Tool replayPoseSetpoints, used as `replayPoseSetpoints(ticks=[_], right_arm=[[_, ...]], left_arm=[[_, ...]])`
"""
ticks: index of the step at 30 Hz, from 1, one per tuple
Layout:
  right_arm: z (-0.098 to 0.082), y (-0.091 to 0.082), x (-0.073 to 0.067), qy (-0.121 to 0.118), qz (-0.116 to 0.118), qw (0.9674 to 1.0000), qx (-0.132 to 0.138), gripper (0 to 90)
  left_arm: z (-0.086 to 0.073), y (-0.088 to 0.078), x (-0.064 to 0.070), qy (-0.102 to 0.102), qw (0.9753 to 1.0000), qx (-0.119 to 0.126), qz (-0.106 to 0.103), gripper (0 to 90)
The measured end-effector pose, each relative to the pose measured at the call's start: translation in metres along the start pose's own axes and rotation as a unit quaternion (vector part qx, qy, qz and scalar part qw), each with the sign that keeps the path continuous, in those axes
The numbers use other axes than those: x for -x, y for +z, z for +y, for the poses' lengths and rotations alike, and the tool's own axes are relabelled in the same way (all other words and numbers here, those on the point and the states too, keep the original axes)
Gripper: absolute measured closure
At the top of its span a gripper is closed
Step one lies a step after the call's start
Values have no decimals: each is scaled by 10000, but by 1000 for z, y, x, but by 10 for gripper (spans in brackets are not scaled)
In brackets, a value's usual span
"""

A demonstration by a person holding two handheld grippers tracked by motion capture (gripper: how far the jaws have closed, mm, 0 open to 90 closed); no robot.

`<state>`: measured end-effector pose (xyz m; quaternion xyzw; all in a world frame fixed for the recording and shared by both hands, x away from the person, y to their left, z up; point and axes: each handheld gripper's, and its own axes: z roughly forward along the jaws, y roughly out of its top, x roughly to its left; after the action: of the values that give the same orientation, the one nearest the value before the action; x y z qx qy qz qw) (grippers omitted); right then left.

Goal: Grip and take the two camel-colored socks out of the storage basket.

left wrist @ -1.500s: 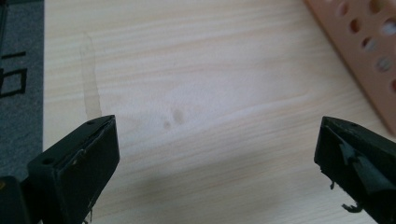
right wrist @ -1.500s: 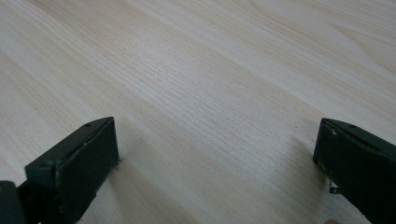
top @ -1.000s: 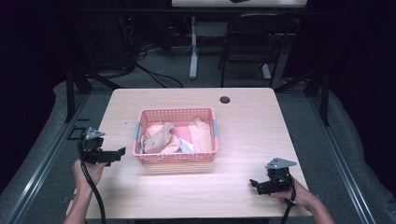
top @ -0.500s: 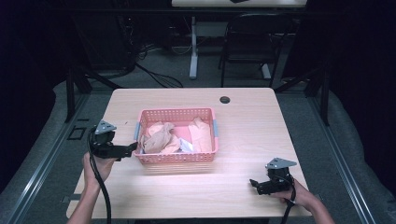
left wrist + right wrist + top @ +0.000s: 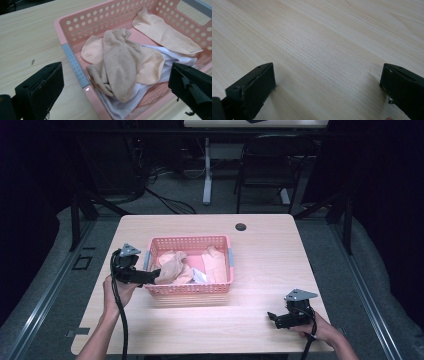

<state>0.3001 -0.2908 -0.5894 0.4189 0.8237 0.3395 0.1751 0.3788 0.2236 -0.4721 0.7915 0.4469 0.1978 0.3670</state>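
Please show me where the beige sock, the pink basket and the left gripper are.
beige sock (image 5: 120, 62), left gripper view, middle of its crumpled body.
pink basket (image 5: 82, 22), left gripper view, perforated side wall.
left gripper (image 5: 150, 277), high view, between its jaw tips.

Left gripper (image 5: 152, 277): black body, grey three-cornered plate on top, thick black cable trailing toward 6 o'clock. Right gripper (image 5: 272, 317): same black body, grey plate, thinner black cable. Jaws: matte black, blocky, with scuffed edges. Forearms bare, no sleeves.
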Motion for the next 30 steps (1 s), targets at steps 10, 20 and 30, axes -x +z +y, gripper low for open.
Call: replayPoseSetpoints(ticks=[10, 20, 30], right_arm=[[0, 0, 0, 0, 0, 10000, 0, 0], [0, 0, 0, 1, -1, 10000, -1, 0], [0, 0, 0, -1, -1, 10000, -1, 0]], left_arm=[[13, 30, 15, 113, 9996, -252, -35, 2], [19, 56, 25, 251, 9981, -567, 9, 36], [29, 81, 28, 307, 9955, -900, -17, 98]])
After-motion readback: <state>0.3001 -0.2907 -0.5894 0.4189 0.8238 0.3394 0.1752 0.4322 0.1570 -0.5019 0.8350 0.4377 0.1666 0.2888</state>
